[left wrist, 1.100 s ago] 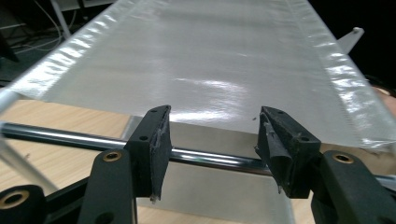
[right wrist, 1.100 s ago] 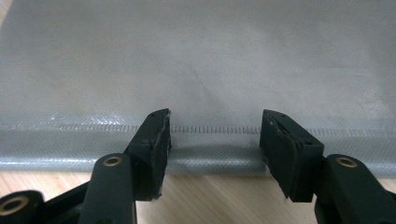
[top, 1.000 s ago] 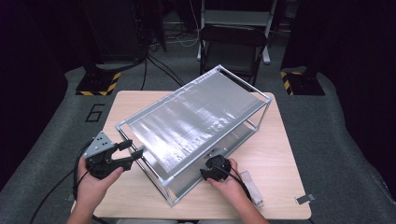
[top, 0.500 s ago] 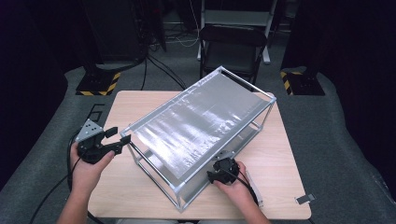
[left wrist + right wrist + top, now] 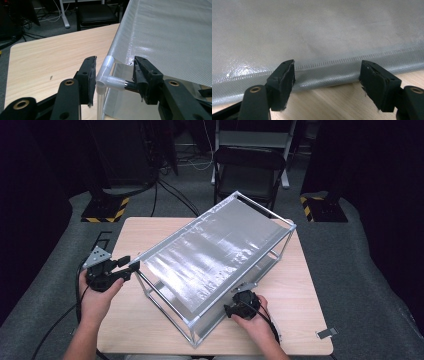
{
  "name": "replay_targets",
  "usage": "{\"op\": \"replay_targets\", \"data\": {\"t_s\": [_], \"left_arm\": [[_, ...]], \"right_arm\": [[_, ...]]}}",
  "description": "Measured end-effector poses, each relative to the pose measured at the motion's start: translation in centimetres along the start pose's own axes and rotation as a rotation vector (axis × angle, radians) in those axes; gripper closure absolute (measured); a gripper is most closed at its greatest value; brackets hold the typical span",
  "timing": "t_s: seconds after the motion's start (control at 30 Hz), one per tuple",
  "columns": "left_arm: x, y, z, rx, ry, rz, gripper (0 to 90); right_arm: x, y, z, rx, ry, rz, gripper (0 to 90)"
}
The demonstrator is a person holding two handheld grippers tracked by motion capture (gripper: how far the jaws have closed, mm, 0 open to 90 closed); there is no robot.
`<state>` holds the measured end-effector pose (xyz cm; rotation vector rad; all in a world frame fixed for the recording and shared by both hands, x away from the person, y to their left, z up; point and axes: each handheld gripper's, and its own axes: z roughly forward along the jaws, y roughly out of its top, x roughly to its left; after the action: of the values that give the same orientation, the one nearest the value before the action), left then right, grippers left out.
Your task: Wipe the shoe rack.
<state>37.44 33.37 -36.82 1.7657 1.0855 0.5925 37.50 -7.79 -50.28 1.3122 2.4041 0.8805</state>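
The mesh-covered rack [image 5: 215, 265] stands tilted on the table [image 5: 300, 285], swung slightly since a second ago; the left gripper [image 5: 131, 266] has slid left, its jaws just closing around the white corner joint [image 5: 106, 75], one pad touching; the right gripper [image 5: 327, 82], wide open, straddles the mesh hem [image 5: 327, 75] without gripping.

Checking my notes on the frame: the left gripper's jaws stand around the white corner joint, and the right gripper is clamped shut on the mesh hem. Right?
Not quite. In the right gripper view the right gripper stands open, its jaws apart on either side of the mesh hem. The left gripper does stand around the white corner joint.

rack [image 5: 165, 297] lower shelf mostly hidden under mesh cover [image 5: 215, 252]; chair [image 5: 250, 165] top cut off.
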Motion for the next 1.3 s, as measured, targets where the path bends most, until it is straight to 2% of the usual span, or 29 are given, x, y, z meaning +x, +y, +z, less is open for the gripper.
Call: {"op": "replay_targets", "data": {"t_s": [0.03,0.07,0.1,0.17,0.2,0.23,0.27,0.3,0.33,0.37,0.4,0.47,0.5,0.57,0.6,0.67,0.73,0.87,0.93,0.97,1.0,1.07,1.2,1.27,1.3], "left_arm": [[0.0,-0.1,-0.1,-0.003,-0.005,-0.004,54.0],[0.0,-0.1,-0.1,-0.003,-0.005,-0.004,54.0],[0.0,-0.1,-0.2,0.000,-0.009,-0.004,54.0],[0.0,-0.2,-0.3,-0.006,-0.010,-0.014,54.0],[0.0,-0.3,-0.5,-0.010,-0.012,-0.015,54.1],[0.0,-0.5,-0.6,-0.011,-0.015,-0.017,54.0],[0.0,-0.6,-0.8,-0.017,-0.018,-0.021,54.0],[-0.1,-0.8,-1.0,-0.020,-0.020,-0.026,54.0],[-0.1,-0.9,-1.2,-0.022,-0.024,-0.034,54.0],[-0.1,-1.0,-1.4,-0.026,-0.027,-0.041,54.0],[-0.1,-1.1,-1.6,-0.022,-0.038,-0.045,54.0],[-0.3,-1.3,-2.1,-0.018,-0.060,-0.058,53.9],[-0.4,-1.4,-2.3,-0.013,-0.074,-0.064,53.7],[-0.7,-1.6,-2.7,0.000,-0.110,-0.066,53.6],[-0.8,-1.8,-2.9,0.013,-0.131,-0.058,53.5],[-1.2,-2.0,-3.3,0.032,-0.167,-0.043,53.5],[-1.5,-2.2,-3.3,0.050,-0.189,-0.030,53.6],[-2.1,-2.3,-3.2,0.055,-0.169,-0.001,54.4],[-2.1,-2.3,-3.0,0.057,-0.166,0.007,55.1],[-2.1,-2.2,-2.9,0.056,-0.163,0.013,55.2],[-2.1,-2.2,-2.8,0.057,-0.167,0.010,55.1],[-2.0,-2.1,-2.8,0.041,-0.172,0.010,53.4],[-1.9,-1.8,-2.7,0.032,-0.166,0.014,51.2],[-1.9,-1.6,-2.5,0.039,-0.166,0.015,52.0],[-2.0,-1.6,-2.4,0.036,-0.167,0.013,53.2]], "right_arm": [[-0.4,0.1,0.1,-0.014,-0.007,-0.045,28.3],[-0.4,0.1,0.1,-0.014,-0.007,-0.045,28.3],[-0.6,0.2,0.4,-0.048,-0.020,-0.062,28.2],[-0.7,0.2,0.5,-0.051,-0.034,-0.067,28.2],[-0.7,0.3,0.4,-0.024,-0.019,-0.049,28.0],[-0.5,0.4,0.8,-0.020,0.008,0.026,27.6],[-0.5,0.4,0.8,-0.020,0.008,0.026,27.6],[-0.8,0.6,0.9,-0.012,0.006,-0.010,27.3],[-1.1,0.7,1.3,-0.044,-0.017,-0.027,27.0],[-1.3,0.9,1.6,-0.045,-0.026,-0.031,26.7],[-1.4,1.0,1.9,-0.064,-0.030,-0.020,26.4],[-1.7,1.5,2.2,-0.047,-0.019,-0.021,25.5],[-1.7,1.8,2.4,-0.037,-0.032,-0.027,24.8],[-1.7,1.8,2.6,-0.055,-0.040,-0.023,23.9],[-1.7,1.9,2.6,-0.039,-0.041,-0.032,23.8],[-1.9,2.0,2.9,-0.062,-0.044,-0.062,24.2],[-2.0,2.0,2.8,-0.055,-0.031,-0.057,25.2],[-1.8,2.0,2.0,-0.042,-0.017,-0.042,28.7],[-1.4,1.8,1.4,-0.060,-0.028,-0.062,29.1],[-1.2,1.6,1.1,-0.066,-0.032,-0.052,29.3],[-0.9,1.4,0.6,-0.057,-0.020,-0.032,29.2],[-0.5,0.8,0.2,-0.058,0.004,-0.032,29.3],[0.5,-0.1,-0.2,-0.048,0.025,-0.068,29.3],[0.8,-0.2,0.1,-0.032,0.018,-0.088,29.6],[1.0,-0.3,0.3,-0.025,0.011,-0.079,30.2]]}}
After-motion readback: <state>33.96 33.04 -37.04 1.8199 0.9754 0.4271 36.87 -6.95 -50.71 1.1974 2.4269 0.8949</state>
